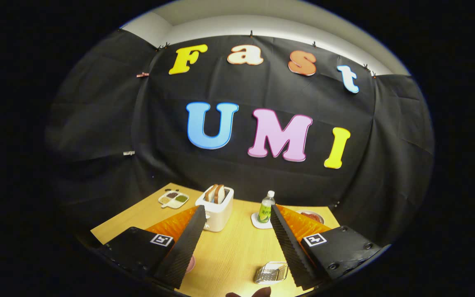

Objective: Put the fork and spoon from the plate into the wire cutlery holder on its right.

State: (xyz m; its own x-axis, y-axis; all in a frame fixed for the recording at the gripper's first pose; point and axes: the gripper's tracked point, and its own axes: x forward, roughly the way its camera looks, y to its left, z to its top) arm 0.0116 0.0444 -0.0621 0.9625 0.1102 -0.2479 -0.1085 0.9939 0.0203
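Left to right on the wooden bench point(229, 251): a small divided dish point(173, 199) with dark and green fillings sits at the far left corner. Next a white toaster point(217, 210) with two bread slices point(215, 193) standing up in its slots, just beyond the left finger's tip. A sliver of a pink plate point(191, 264) peeks out by the inner edge of the left finger (too little shows to tell fork or spoon on it). Tongs point(235, 212) held above the bench, fingers spread wide, nothing between them but bare wood. Near the right finger's base, the wire cutlery holder point(271, 273) lies close in, partly hidden by that finger. Further back, a small green-label bottle point(266, 207) with a white cap stands on a white coaster point(260, 222), just beside the right fingertip. Behind the right finger, a bowl point(313, 216) with something reddish inside.
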